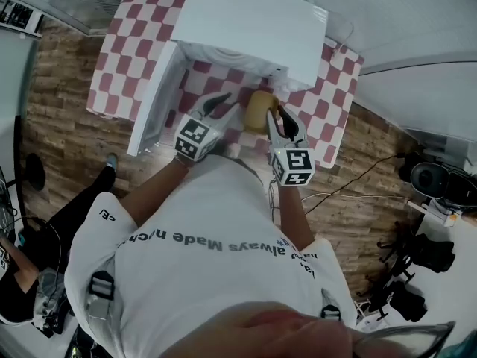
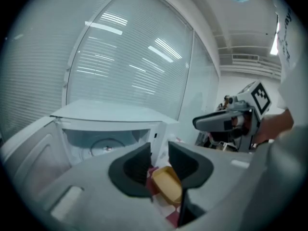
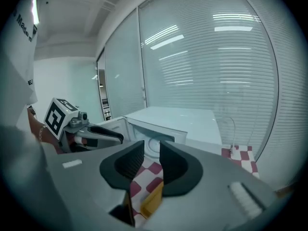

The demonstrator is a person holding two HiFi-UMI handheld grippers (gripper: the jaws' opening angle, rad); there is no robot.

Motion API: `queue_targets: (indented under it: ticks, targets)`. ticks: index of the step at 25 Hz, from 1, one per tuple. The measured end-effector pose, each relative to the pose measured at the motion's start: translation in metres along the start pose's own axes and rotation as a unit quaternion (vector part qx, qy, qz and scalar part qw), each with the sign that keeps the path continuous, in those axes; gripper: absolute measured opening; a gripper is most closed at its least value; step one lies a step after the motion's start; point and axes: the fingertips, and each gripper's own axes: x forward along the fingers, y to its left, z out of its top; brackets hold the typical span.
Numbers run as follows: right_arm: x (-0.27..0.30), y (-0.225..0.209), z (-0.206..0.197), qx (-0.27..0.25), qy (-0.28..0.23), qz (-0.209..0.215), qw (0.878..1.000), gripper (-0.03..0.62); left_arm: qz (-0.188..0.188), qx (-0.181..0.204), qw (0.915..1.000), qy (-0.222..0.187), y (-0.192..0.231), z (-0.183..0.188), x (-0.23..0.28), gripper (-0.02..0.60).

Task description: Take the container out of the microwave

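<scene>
Head view: yellow container seen on checkered tablecloth, outside open microwave, just before cavity, between left gripper and right gripper.

Left gripper view: jaws held partly apart, nothing pinched; container seen lower down, past tips. Only turntable seen in cavity.

Right gripper view: jaws likewise partly spread, nothing between pads.

Removal judged done; step in hand judged as clearing away. Grippers best kept off container and off open door, so nothing is nudged.
</scene>
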Motion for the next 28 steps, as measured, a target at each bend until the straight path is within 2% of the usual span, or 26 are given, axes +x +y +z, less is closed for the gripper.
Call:
queue_targets:
  ticks: [8,13,20,28]
  targets:
    - [-0.024,0.035,0.068,-0.024,-0.054,0.023,0.998,0.098,0.01,0.011,0.9977,-0.067,-0.003,0.072,-0.043,0.117]
    - [-0.04,0.054,0.098,-0.037,-0.079,0.033,0.996,0.098,0.005,0.008,0.9949,-0.1,-0.008,0.103,-0.067,0.115]
    - [-0.058,0.07,0.124,-0.054,-0.098,0.044,0.993,0.098,0.001,0.02,0.9911,-0.132,-0.019,0.129,-0.089,0.111]
    - [-0.065,0.078,0.134,-0.069,-0.107,0.048,0.991,0.098,-0.008,0.031,0.9894,-0.142,-0.026,0.137,-0.098,0.11]
